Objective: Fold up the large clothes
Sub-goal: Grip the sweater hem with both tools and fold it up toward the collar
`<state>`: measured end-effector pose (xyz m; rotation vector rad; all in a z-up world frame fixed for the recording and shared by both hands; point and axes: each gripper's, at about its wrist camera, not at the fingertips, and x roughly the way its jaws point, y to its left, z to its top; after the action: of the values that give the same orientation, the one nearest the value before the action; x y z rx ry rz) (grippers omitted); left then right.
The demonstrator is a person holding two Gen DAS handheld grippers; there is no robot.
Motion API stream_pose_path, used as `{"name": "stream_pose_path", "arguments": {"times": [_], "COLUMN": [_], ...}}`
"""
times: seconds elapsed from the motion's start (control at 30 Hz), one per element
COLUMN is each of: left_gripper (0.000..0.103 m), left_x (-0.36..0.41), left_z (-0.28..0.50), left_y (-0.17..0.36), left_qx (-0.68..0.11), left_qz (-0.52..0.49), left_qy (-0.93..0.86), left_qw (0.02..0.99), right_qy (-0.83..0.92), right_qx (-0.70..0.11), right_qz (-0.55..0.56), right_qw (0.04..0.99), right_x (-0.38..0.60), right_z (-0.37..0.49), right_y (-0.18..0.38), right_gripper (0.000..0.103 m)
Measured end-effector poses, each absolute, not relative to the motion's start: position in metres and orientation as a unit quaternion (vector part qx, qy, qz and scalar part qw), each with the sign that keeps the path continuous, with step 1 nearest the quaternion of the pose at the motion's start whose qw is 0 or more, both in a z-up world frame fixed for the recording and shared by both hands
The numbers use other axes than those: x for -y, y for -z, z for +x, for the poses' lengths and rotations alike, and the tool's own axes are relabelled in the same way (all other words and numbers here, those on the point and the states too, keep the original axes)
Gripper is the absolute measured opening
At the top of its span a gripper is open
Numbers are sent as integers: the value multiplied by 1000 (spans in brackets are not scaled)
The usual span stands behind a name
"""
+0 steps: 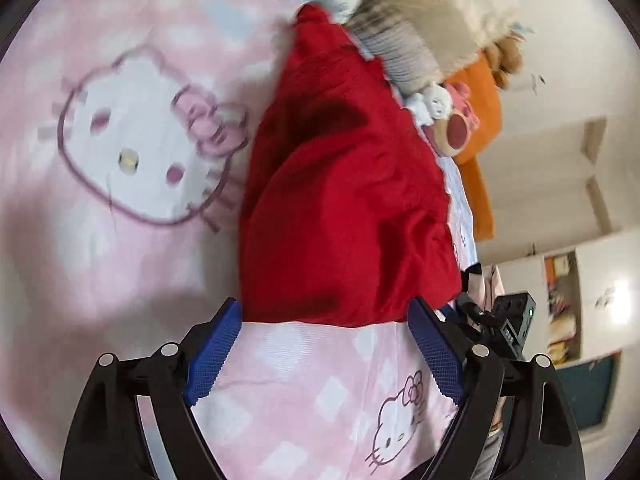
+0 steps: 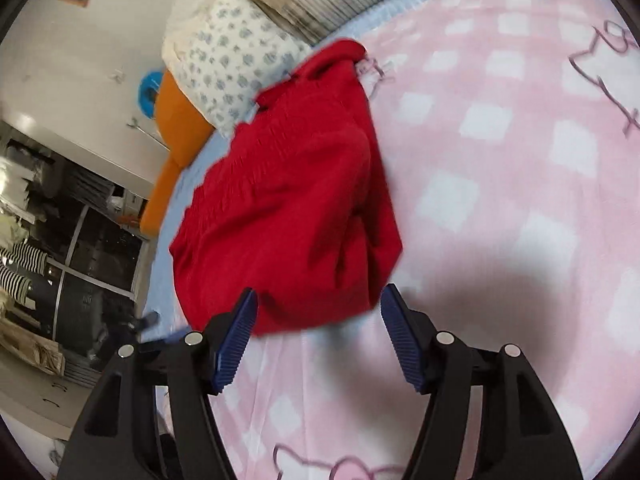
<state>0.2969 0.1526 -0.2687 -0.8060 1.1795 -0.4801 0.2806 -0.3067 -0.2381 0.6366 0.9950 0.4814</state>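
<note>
A red garment (image 1: pixel 340 200) lies in a long, loosely folded heap on the pink checked bed sheet (image 1: pixel 120 260). My left gripper (image 1: pixel 324 312) stands open just at its near edge, blue pads either side of the hem, with bare sheet between the fingers. In the right wrist view the same red garment (image 2: pixel 288 208) stretches away from me. My right gripper (image 2: pixel 318 302) is open too, its tips flanking the near edge of the cloth without pressing on it. The other gripper's black body (image 1: pixel 508 328) shows at the right of the left wrist view.
Pillows (image 2: pixel 236 64), a striped folded blanket (image 1: pixel 396 44) and plush toys (image 1: pixel 452 120) lie at the head of the bed. An orange cushion (image 2: pixel 180 140) sits at the bed's edge. Shelves (image 1: pixel 564 300) and a dark cabinet (image 2: pixel 80 272) stand beyond the bed.
</note>
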Motion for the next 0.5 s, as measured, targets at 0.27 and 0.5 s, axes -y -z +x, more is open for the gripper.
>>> {"name": "stream_pose_path", "arguments": {"times": [0.27,0.5], "left_gripper": [86,64], "left_x": [-158,-149], "left_z": [295,310], "left_y": [299,304], "left_qx": [-529,-537], "left_qz": [-423,-420], "left_qy": [243,233], "left_qw": [694,693], "right_qy": [-353,-402], "right_qx": [-442,-434], "right_qz": [-6,-77], "right_qw": [825,803], "right_x": [262,241], "right_z": [287,297], "right_y": [220,233], "right_gripper": [74,42]}}
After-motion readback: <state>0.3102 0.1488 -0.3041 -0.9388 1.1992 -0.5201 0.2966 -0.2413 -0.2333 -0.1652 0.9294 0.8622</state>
